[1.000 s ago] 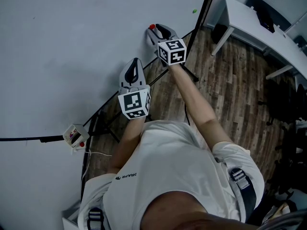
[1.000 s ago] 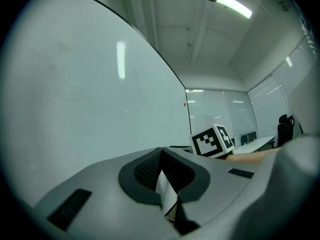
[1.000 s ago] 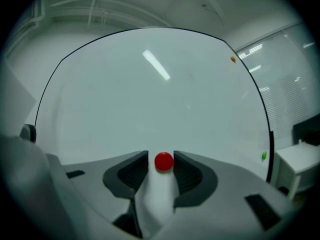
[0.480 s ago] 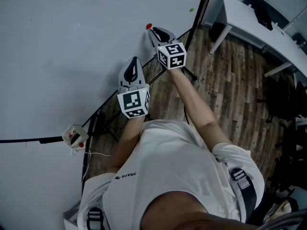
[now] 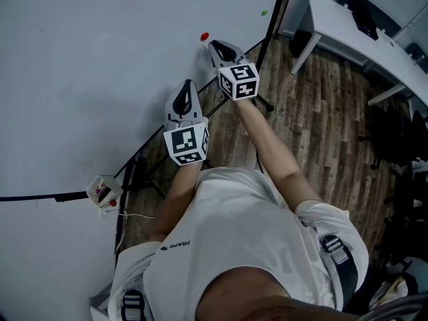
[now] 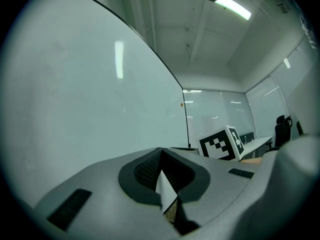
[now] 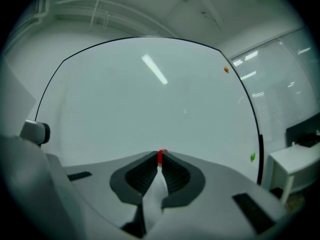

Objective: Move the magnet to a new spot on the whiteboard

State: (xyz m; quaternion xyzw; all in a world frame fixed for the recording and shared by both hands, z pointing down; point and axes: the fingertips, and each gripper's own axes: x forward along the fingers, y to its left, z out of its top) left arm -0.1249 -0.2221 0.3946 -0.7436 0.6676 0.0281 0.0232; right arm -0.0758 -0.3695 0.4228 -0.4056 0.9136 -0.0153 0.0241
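The right gripper [image 5: 212,45], jaws just closing, pinches the red magnet [image 5: 204,36] at their tips against the whiteboard [image 5: 100,65]. The left gripper [image 5: 187,84] hangs alongside, jaws pressed together, empty. 1 green magnet [image 5: 263,13] sits near the board's edge, with a white desk [image 5: 348,35] beyond.

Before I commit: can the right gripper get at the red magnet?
Likely yes: the right gripper has just been closing its jaws, with the red magnet between their tips, on the bare whiteboard.
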